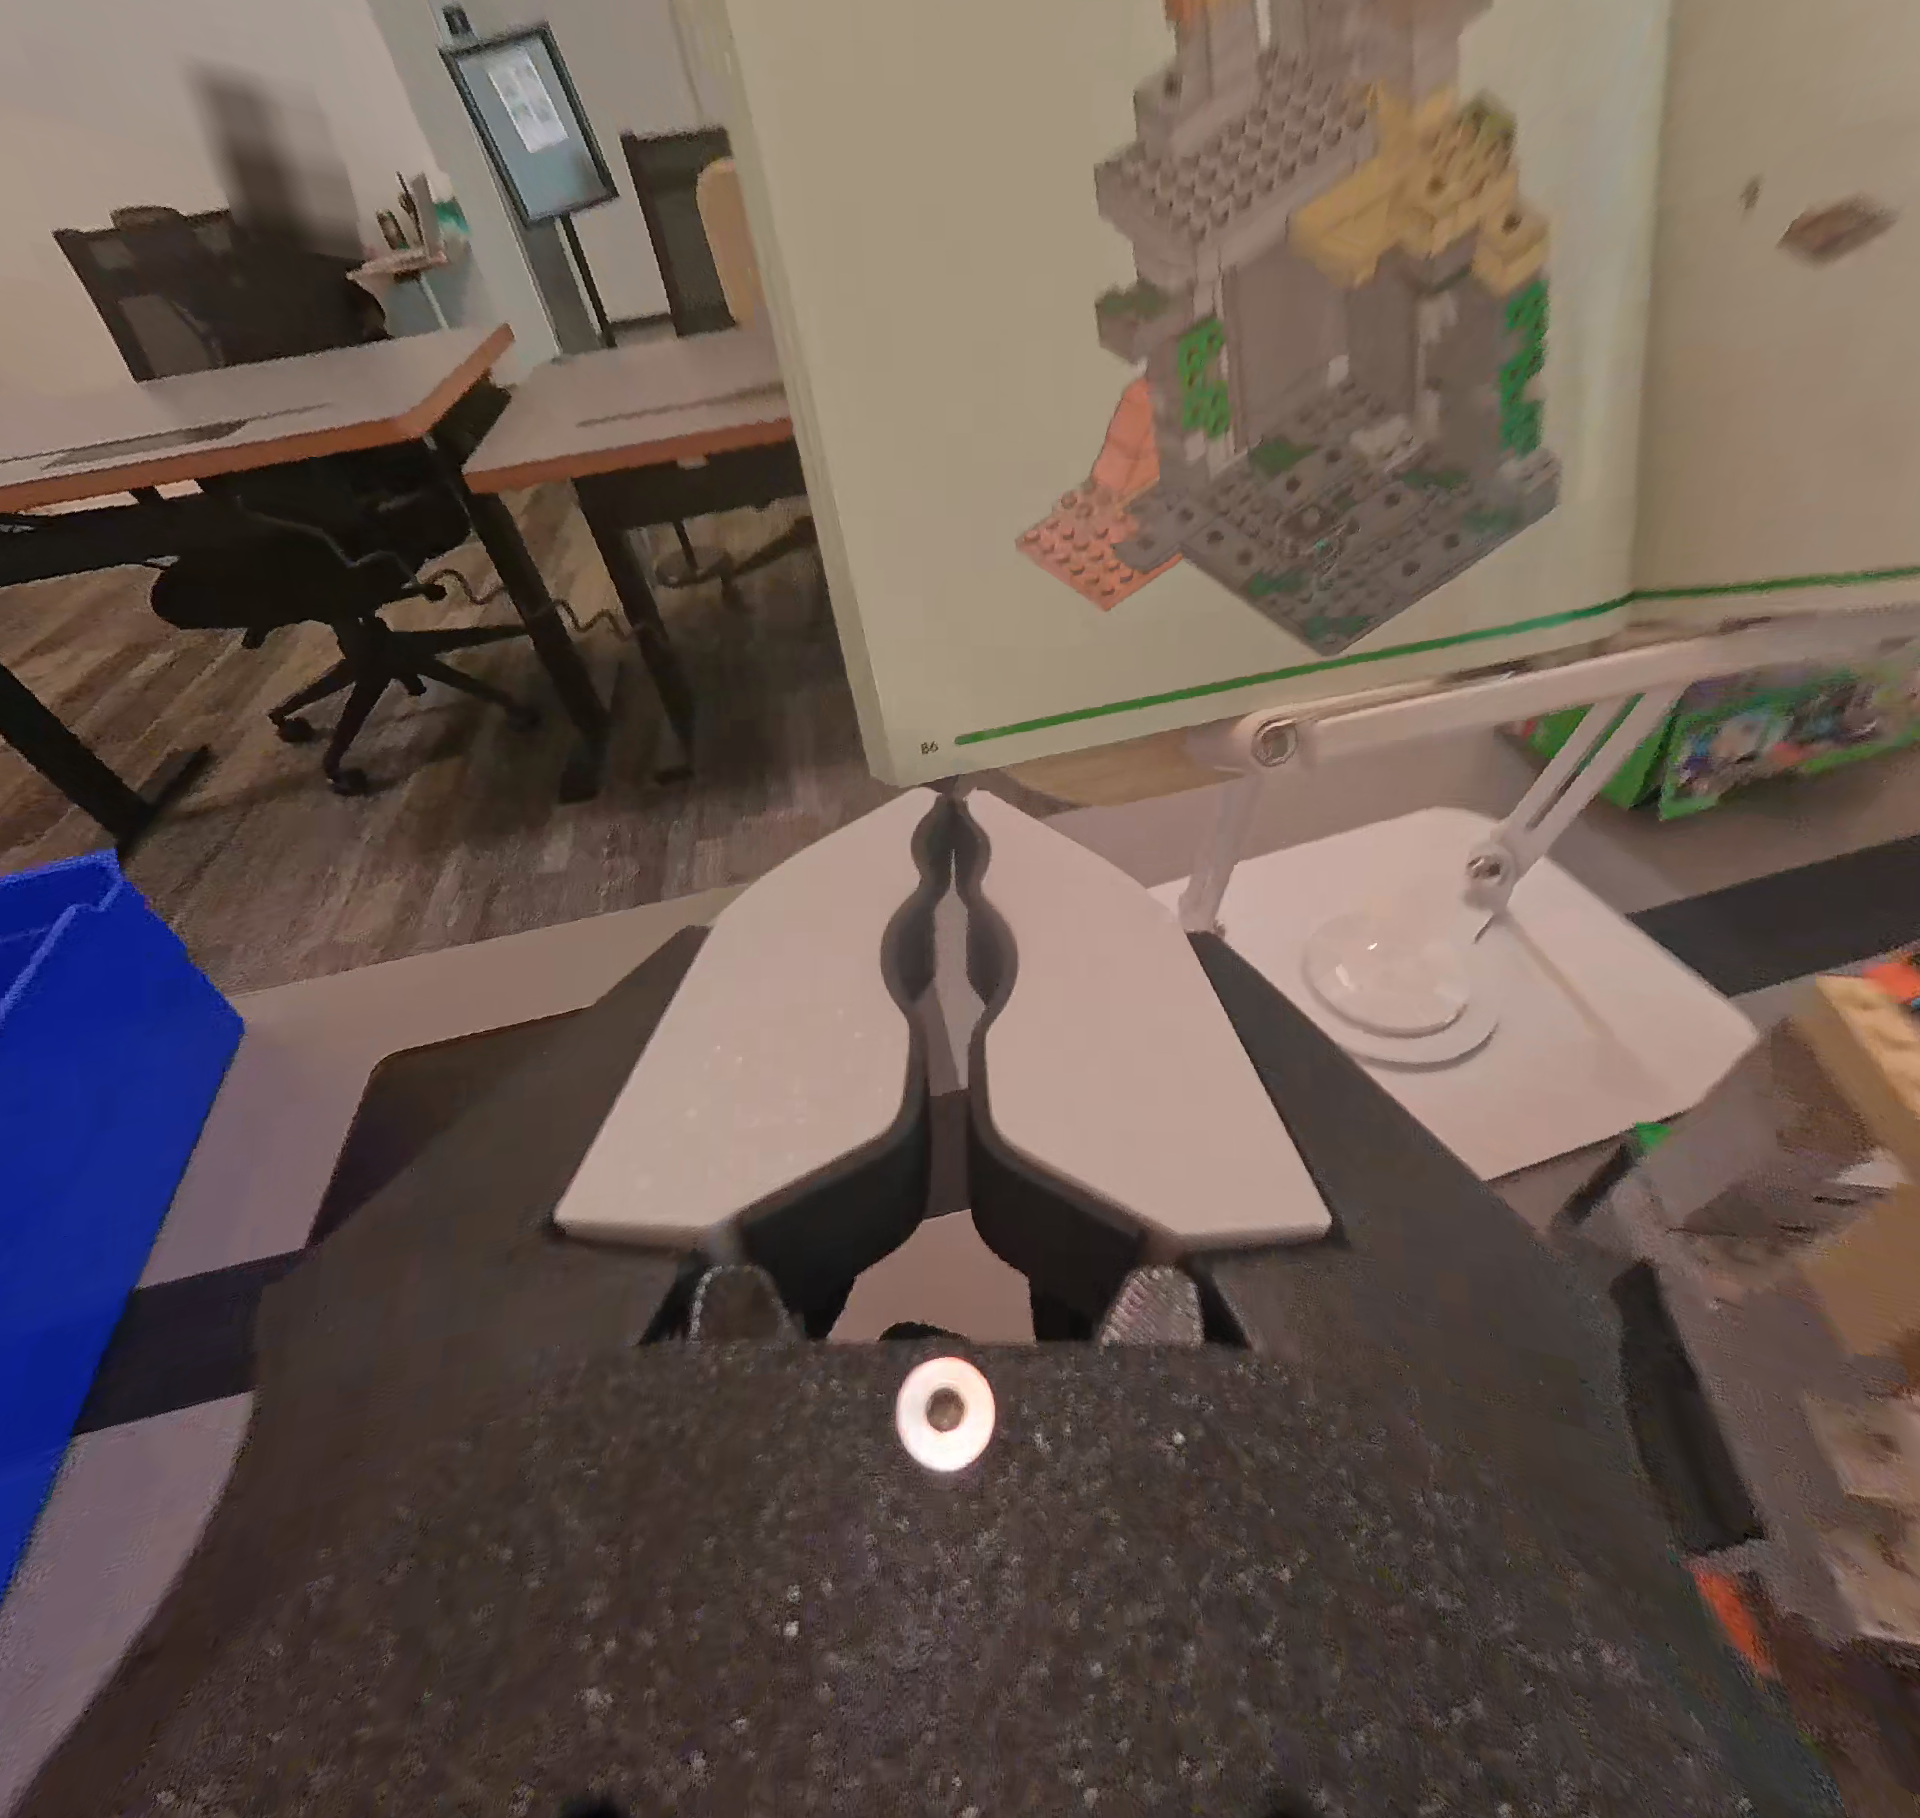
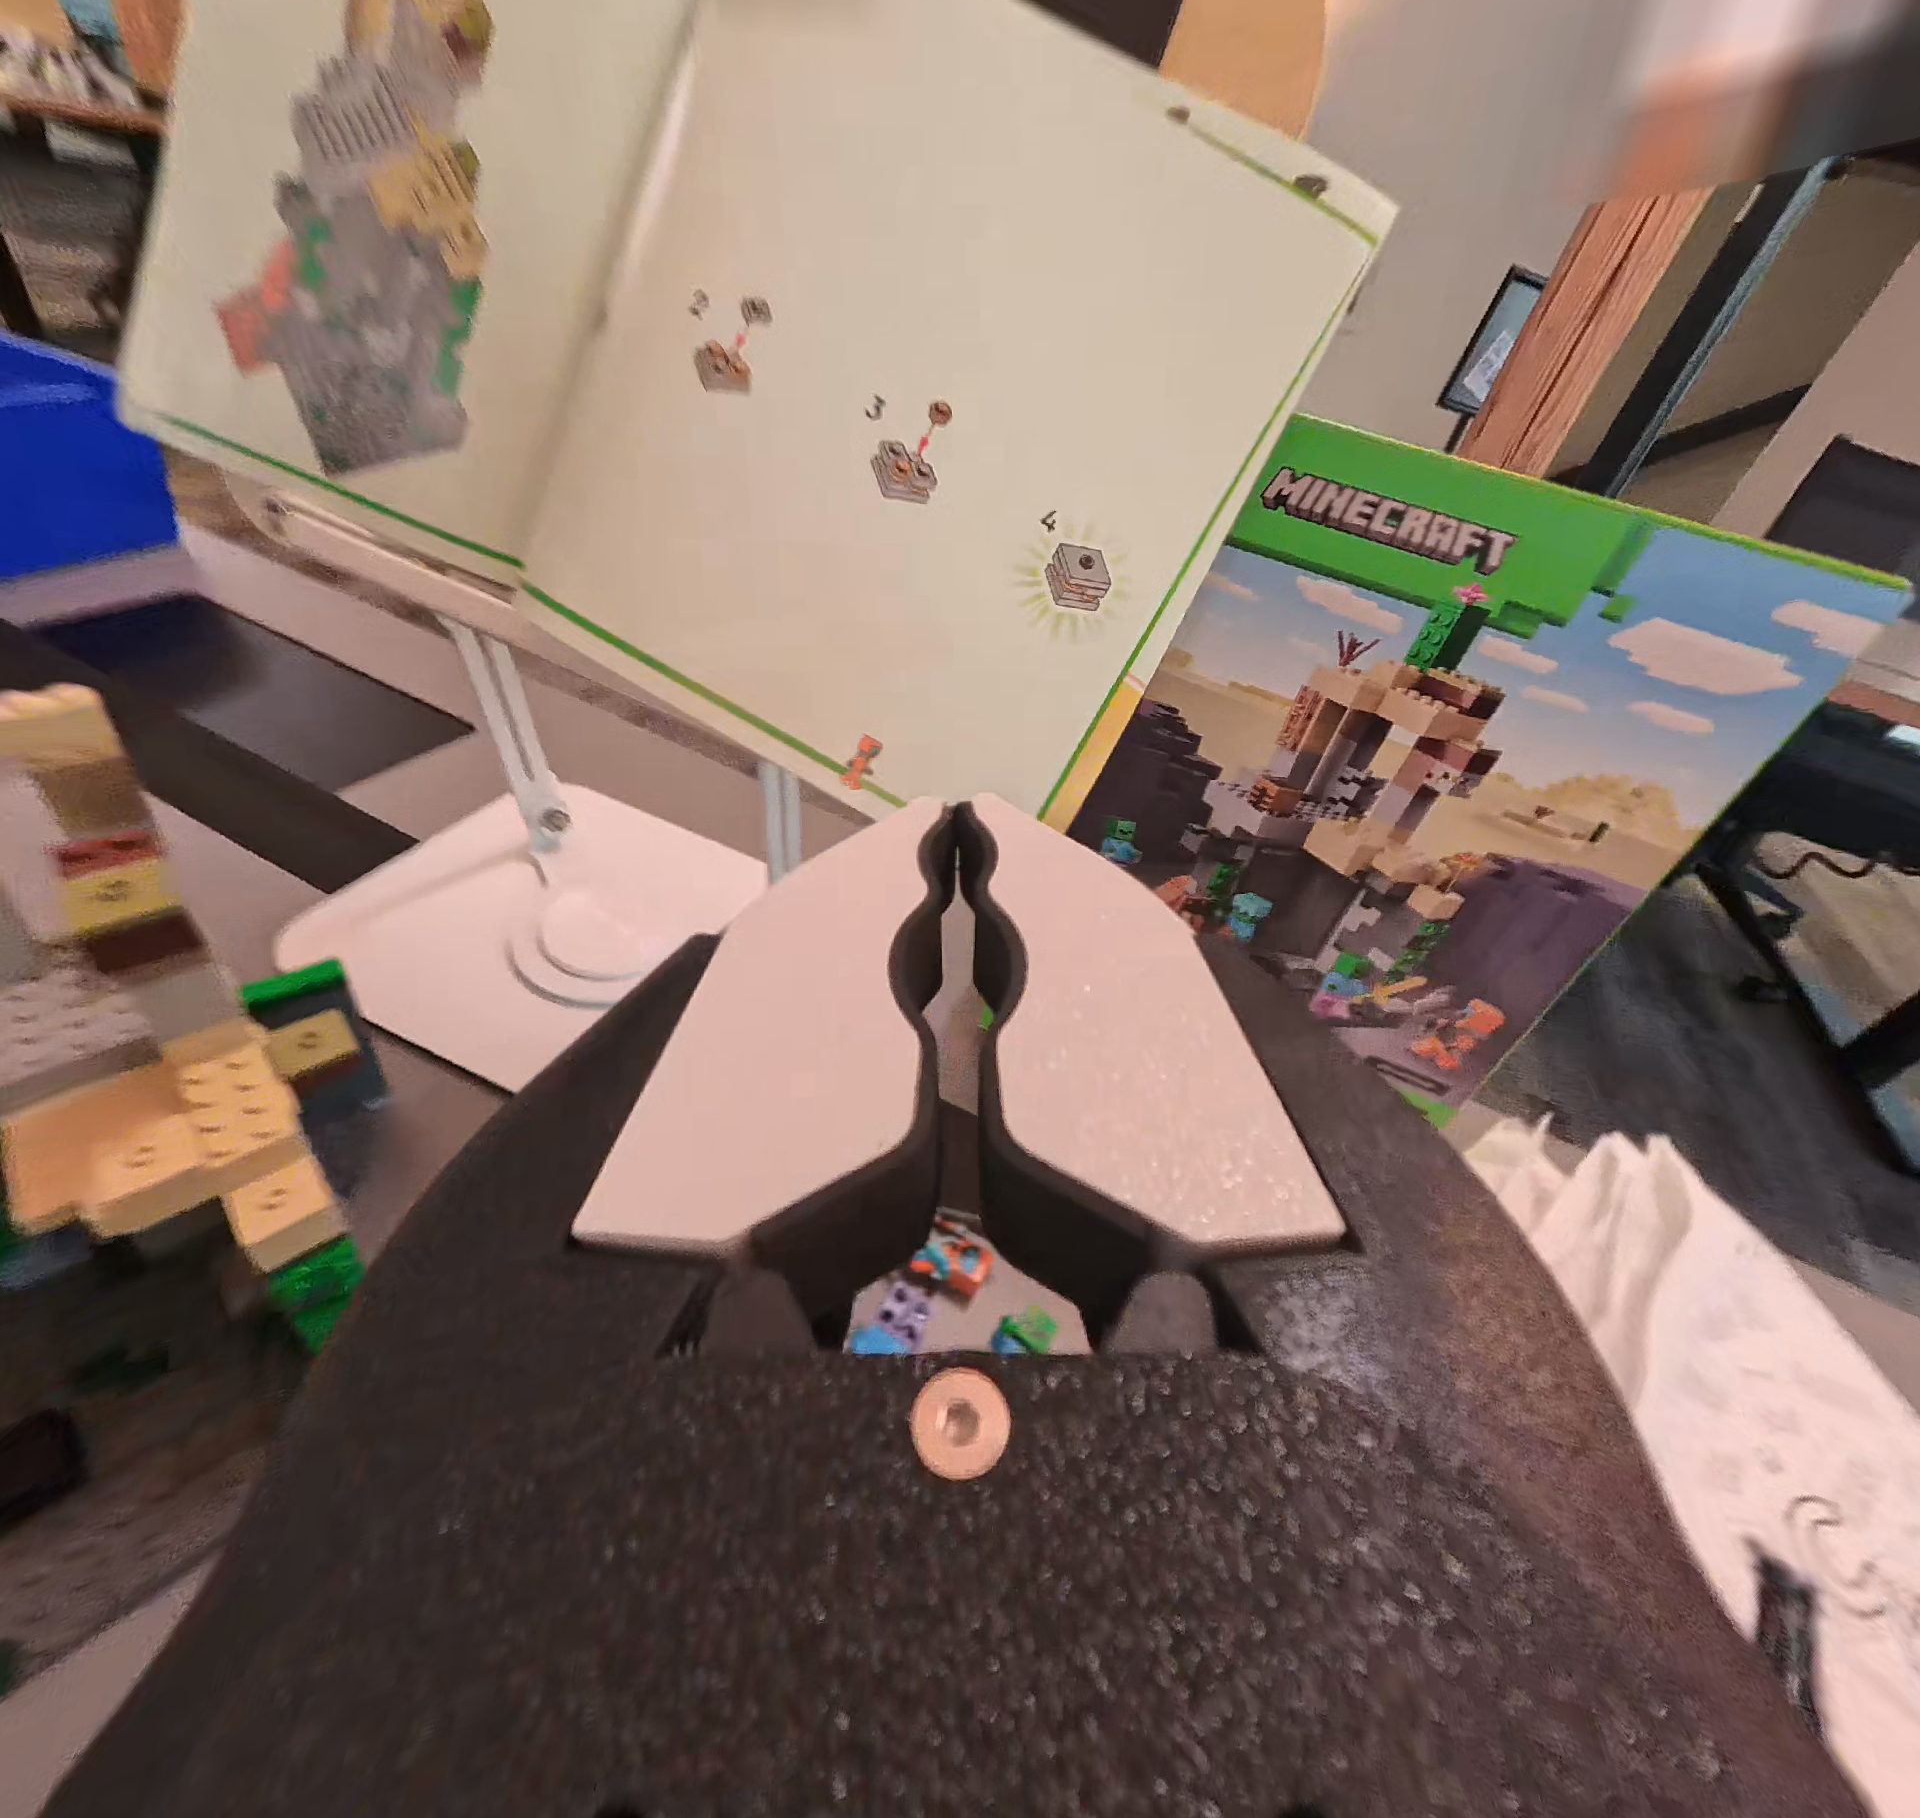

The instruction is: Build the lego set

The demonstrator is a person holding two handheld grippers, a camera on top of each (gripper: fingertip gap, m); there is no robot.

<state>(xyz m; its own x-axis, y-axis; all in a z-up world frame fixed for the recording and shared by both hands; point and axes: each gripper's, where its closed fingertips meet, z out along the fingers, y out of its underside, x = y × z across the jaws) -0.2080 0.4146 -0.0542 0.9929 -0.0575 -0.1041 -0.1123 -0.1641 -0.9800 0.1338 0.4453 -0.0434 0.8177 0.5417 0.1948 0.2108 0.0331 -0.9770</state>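
Both tongs were closed on nothing. The left tongs [image 1: 951, 812] had their tips pressed together just below the lower corner of the booklet [image 1: 1039, 366], and the right tongs [image 2: 958, 812] were likewise narrowed to a slit, empty, pointing at the booklet's lower edge.

Judging by the scene, the set was partly built. A tall tan, grey and green model [image 2: 156, 1093] stood on the counter [image 2: 312, 760] at the left of the right wrist view, blurred but several layers high. Loose pieces [image 2: 935, 1290] lay beneath the right tongs, glimpsed through the gap at their base, so bricks remained to be placed. The booklet sat open on a white stand [image 2: 520, 895], with a large picture of the model on one page and small sub-steps on the other. This looked like a pause to read, not a placing step.

The right wrist view alone showed the sub-step page, the loose pieces, the box [image 2: 1507, 781] propped behind the stand, and white crumpled bags [image 2: 1662, 1353] at the right. The left wrist view alone showed a blue bin [image 1: 94, 1145] at the left and, farther off, desks [image 1: 312, 418] and a chair [image 1: 343, 584]; there the model appeared only as a blur at the right edge.
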